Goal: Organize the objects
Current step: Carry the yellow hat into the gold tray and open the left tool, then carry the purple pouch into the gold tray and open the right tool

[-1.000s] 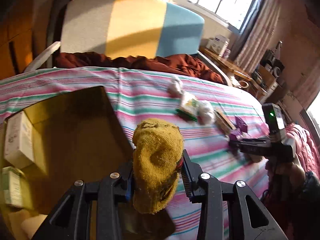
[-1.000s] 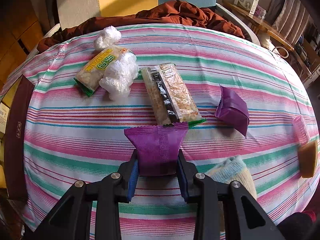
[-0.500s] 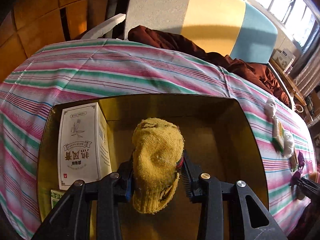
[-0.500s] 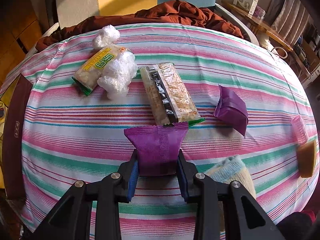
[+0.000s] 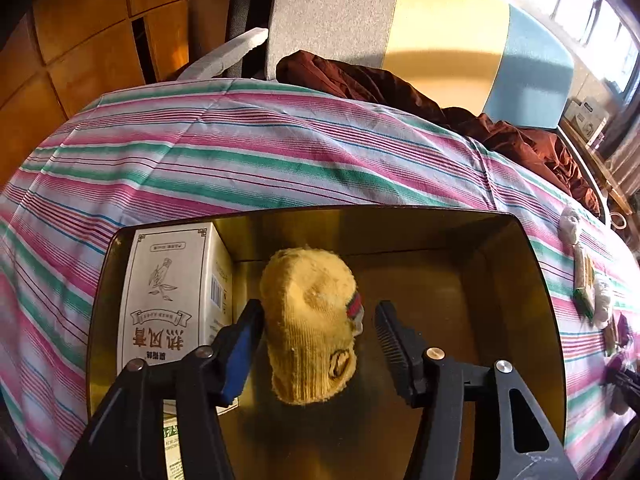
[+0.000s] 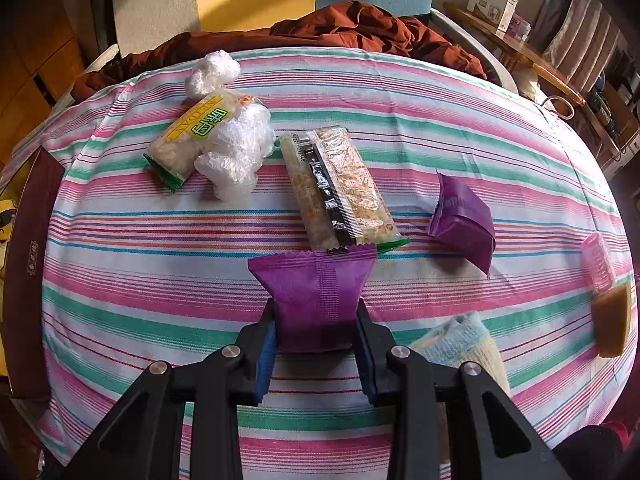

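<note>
Two grippers, both yours. L gripper (image 5: 318, 332) hangs over an open gold-lined box (image 5: 520, 264) on a striped cloth (image 5: 240, 152). Its jaws are opening; a yellow knit sock (image 5: 310, 320) sits between them, leaning on the blue pad at 9 o'clock, w/ a clear gap to the ribbed pad at 3 o'clock, so no pinch. Can't tell if the sock already rests on the box floor. Inside the box, at 9 o'clock from the sock, a white carton (image 5: 168, 296) w/ printed characters stands against the wall.

R gripper (image 6: 316, 336) is pressed tight on a purple packet (image 6: 316, 292), pinching its lower half, its crimped top edge fanning out above the pads. Just past it at 12 o'clock lies a long clear snack bar pack (image 6: 340, 192). At 11 o'clock: a yellow-label snack pack (image 6: 188, 140) w/ crumpled clear plastic (image 6: 236, 152) on it, another plastic wad (image 6: 212, 74) beyond. At 2 o'clock, a 2nd purple packet (image 6: 464, 220). At 4 o'clock, just beside the R finger, a pale blue-and-cream sock (image 6: 464, 344). Far at 3 o'clock, a pink item (image 6: 598, 264) touching a tan block (image 6: 612, 320).
</note>
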`<act>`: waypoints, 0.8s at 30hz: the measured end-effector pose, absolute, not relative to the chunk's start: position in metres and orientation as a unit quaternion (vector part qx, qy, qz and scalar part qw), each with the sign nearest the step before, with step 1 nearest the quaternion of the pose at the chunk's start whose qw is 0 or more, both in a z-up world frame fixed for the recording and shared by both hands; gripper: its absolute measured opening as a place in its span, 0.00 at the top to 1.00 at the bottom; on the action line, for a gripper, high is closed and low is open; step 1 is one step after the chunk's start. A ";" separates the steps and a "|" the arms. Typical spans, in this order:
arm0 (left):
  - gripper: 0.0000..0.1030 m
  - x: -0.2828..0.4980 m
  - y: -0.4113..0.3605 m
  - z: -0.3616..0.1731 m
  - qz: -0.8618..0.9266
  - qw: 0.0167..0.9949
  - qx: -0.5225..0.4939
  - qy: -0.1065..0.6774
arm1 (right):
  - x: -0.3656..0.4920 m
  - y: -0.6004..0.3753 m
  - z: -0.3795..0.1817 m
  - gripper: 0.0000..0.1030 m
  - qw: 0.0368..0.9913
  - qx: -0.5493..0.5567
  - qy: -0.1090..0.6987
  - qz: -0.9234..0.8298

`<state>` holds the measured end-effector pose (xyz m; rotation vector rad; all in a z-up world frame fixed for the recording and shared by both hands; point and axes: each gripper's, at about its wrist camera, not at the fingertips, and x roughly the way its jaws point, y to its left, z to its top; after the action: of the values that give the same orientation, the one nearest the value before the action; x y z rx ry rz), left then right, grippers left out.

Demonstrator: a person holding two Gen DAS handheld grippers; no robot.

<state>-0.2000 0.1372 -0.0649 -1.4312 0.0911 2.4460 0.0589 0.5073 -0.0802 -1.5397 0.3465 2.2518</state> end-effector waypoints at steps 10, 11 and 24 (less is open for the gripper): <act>0.42 -0.145 0.118 -0.035 0.869 0.180 -0.460 0.013 | 0.057 0.508 -0.080 0.67 0.196 -0.550 0.120 0.803; 0.42 -0.139 0.117 -0.033 0.871 0.182 -0.456 0.014 | 0.057 0.508 -0.080 0.67 0.197 -0.549 0.120 0.803; 0.38 -0.055 0.089 -0.009 0.889 0.210 -0.407 -0.013 | 0.054 0.512 -0.078 0.67 0.201 -0.544 0.113 0.807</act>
<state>-0.0552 0.0895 -0.0091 -1.1312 -0.0367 2.4723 0.0541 0.5123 -0.0780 -1.5187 0.3147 2.2547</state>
